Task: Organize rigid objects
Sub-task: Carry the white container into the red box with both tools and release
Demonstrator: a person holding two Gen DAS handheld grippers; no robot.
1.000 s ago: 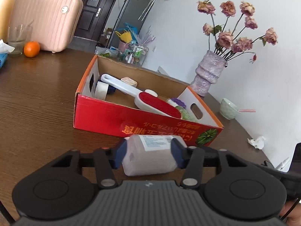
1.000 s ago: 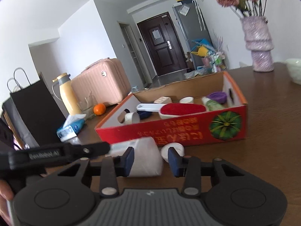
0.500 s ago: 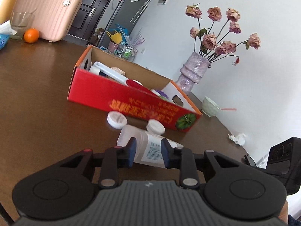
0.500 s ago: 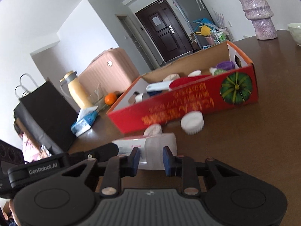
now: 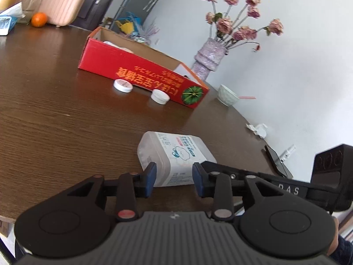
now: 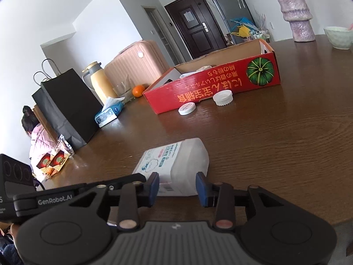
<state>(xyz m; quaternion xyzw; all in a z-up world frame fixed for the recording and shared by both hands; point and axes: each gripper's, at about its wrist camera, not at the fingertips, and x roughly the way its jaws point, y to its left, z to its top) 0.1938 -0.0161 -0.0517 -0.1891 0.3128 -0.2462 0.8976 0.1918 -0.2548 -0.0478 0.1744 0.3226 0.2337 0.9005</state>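
A white translucent container [image 5: 174,154] [image 6: 174,163] with a printed label lies on its side on the brown table, near the front edge. My left gripper [image 5: 174,180] and my right gripper [image 6: 177,186] both sit just behind its near end, side by side. The jaws of both are opening, and the container is wider than either gap, so no pad presses on it. The red cardboard box [image 5: 143,75] [image 6: 209,88] stands farther back with items inside. Two white caps [image 5: 122,86] [image 5: 160,96] lie in front of it.
A purple vase [image 5: 208,55] with dried roses, a pale bowl [image 5: 227,92], crumpled paper [image 5: 258,129] and a phone [image 5: 278,161] are to the right. A black bag [image 6: 66,110], thermos [image 6: 99,81], tissue pack [image 6: 109,112], orange [image 6: 138,90], suitcase and a seated person [image 6: 37,137] are at left.
Both grippers drew back from the red box toward the table's front edge, bringing the container along. It was between the left pads beside the box; now it lies free on the table.
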